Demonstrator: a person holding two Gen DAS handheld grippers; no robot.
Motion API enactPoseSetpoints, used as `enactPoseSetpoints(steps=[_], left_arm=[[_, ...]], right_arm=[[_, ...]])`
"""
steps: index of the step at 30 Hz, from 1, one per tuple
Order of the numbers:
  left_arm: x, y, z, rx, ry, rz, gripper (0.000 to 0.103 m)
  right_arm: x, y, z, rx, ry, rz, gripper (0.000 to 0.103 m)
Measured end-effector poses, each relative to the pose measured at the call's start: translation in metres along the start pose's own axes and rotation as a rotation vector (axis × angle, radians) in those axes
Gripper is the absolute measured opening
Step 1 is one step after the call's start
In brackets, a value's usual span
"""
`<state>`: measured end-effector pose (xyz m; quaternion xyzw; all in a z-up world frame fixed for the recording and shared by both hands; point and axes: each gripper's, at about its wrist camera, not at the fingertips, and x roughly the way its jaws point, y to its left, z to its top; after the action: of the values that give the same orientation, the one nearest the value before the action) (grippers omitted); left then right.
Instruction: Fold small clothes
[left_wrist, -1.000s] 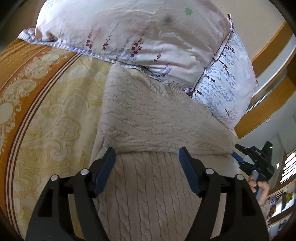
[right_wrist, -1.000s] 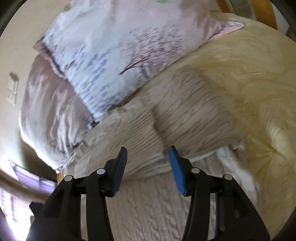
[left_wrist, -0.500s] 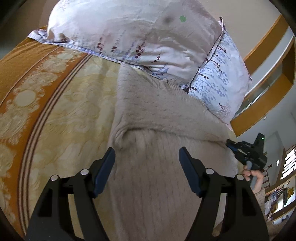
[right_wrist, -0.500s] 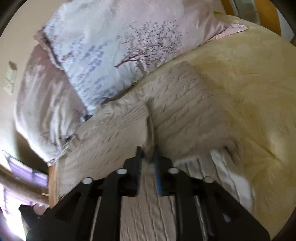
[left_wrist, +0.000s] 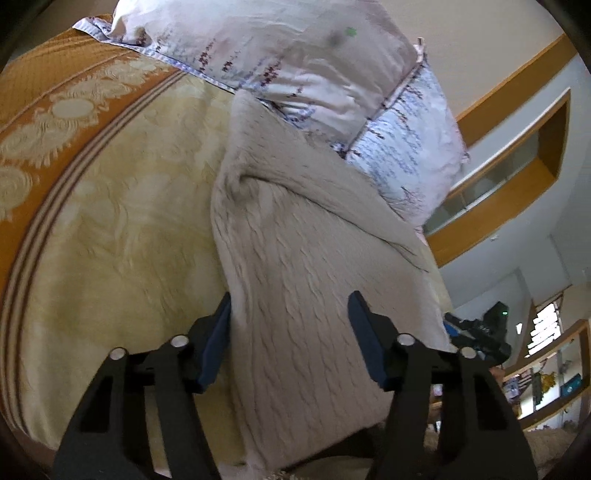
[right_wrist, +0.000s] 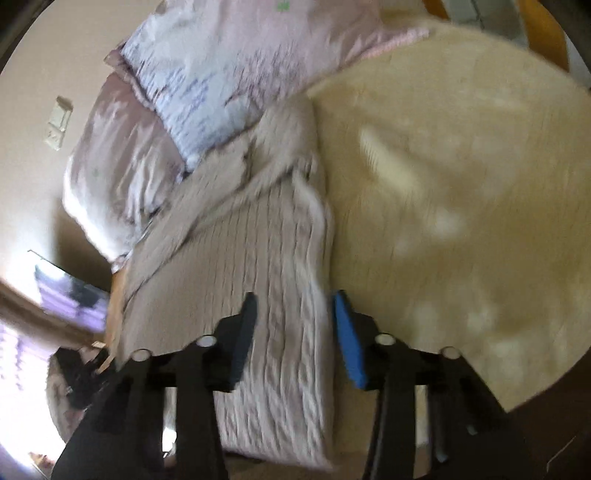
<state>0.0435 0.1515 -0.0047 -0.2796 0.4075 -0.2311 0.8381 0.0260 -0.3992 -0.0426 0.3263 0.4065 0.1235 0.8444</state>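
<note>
On the yellow bedspread (left_wrist: 122, 229), my left gripper (left_wrist: 290, 325) hovers with fingers spread wide over the cream cable-knit sweater (left_wrist: 295, 266), which lies folded below two floral pillows (left_wrist: 295, 62); my right gripper (right_wrist: 293, 328), fingers parted and holding nothing, straddles the sweater's edge, the view blurred.

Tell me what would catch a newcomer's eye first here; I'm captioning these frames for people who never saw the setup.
The beige cable-knit sweater, partly folded, lies on the yellow bedspread and fills the middle of both views. Behind it, floral pillows are piled at the head of the bed. In front, the left tool and right tool are both open, each over the sweater's near end.
</note>
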Motion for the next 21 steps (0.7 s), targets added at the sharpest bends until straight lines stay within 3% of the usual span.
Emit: enactPoseSetpoints(steps=[6,9,12,16,21], left_arm=[[-0.01,0.002,-0.029,-0.039,0.023,-0.173,0.04],[-0.015,-0.001,-0.042,-0.029,0.028,-0.21,0.039],[-0.016,-0.001,-0.054,-0.038,0.063,-0.23,0.04],[-0.021,-0.003,-0.065,-0.029,0.086,-0.22,0.04],[-0.02,-0.007,-0.078,0.014,0.147,-0.171,0.04]], right_arm=[[-0.008,-0.007,-0.04,0.01,0.062,0.205,0.034],[-0.017,-0.013,-0.062,0.002,0.065,0.27,0.034],[-0.025,-0.016,-0.076,-0.009,0.078,0.293,0.034],[-0.012,-0.015,-0.091,-0.032,0.154,0.23,0.034],[0.006,-0.016,-0.098,-0.047,0.184,0.243,0.033]])
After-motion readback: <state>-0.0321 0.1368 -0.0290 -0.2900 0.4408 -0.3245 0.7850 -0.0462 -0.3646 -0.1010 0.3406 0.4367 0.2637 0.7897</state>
